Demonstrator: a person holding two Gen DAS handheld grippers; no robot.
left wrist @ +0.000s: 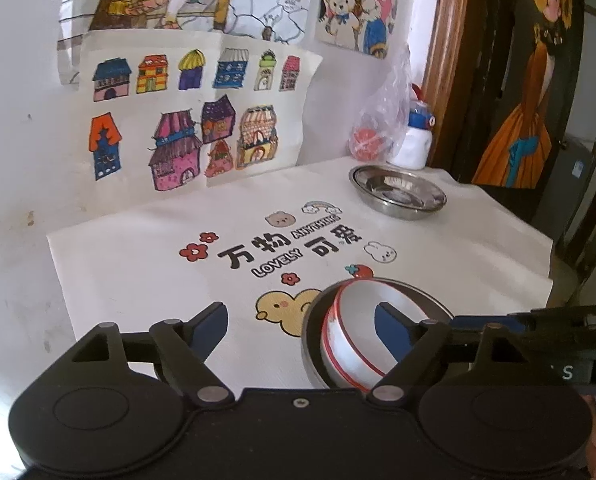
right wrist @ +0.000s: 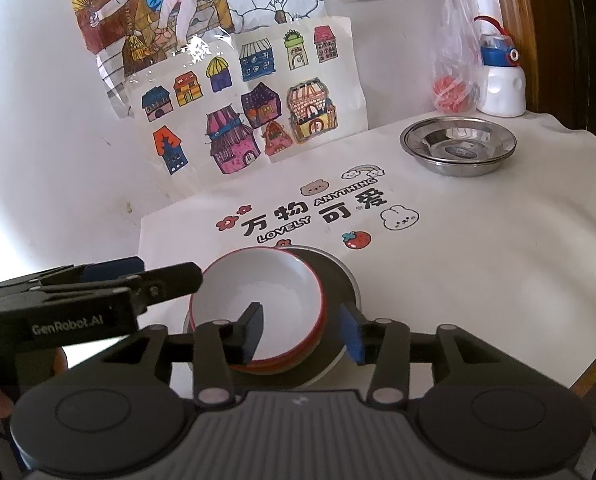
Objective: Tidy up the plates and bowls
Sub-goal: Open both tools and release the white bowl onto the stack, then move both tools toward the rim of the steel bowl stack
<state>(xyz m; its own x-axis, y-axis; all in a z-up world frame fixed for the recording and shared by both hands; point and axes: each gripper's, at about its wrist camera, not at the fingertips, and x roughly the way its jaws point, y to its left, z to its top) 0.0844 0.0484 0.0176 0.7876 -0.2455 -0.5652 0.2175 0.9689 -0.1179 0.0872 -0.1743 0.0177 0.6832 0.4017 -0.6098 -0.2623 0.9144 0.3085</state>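
Two steel plates (right wrist: pixel 457 148), well apart.

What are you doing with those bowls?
A person is tidying dishes with two hand-held tongs. White bowls with red rims sit nested on a metal plate near the table's front edge. The right tongs straddle their rim, open; the left tongs are open too. Another metal dish waits farther back.

Left gripper (left wrist: pixel 301 328): black body, blue-padded fingers (left wrist: pixel 208 326), silver rivets; "GenRobot.AI" lettering on side.
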